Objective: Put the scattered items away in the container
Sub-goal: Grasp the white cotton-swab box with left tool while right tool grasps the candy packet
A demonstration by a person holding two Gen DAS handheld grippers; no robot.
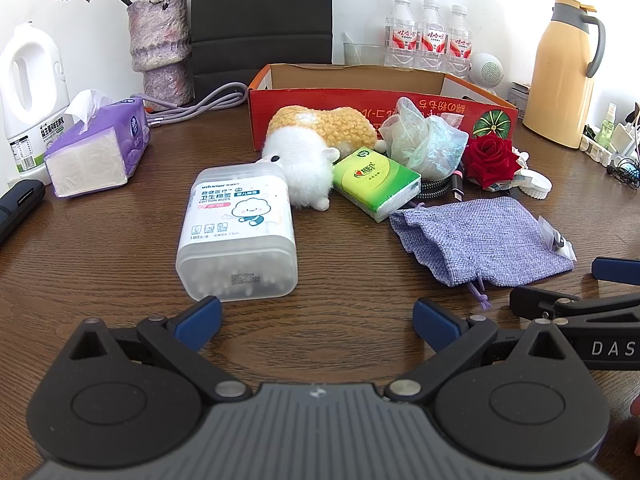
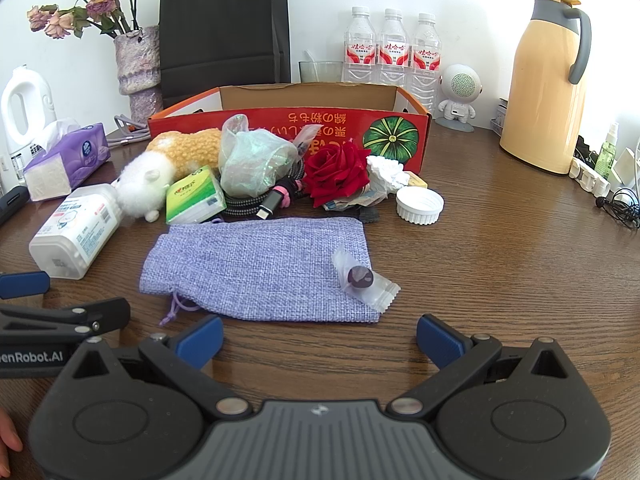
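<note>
Where the wood table begins, nearest: left gripper and right gripper, both spread wide, nothing between pads, hovering apart from all items. Next: cotton-bud box, lying flat, long axis running away toward box; lilac pouch, flat, long axis crosswise, drawstring mouth left, candy on its right end. Beyond: plush, tissues, rose, cap. Farther: red box, open-topped. At white wall: bottles, flask, vase.
</note>
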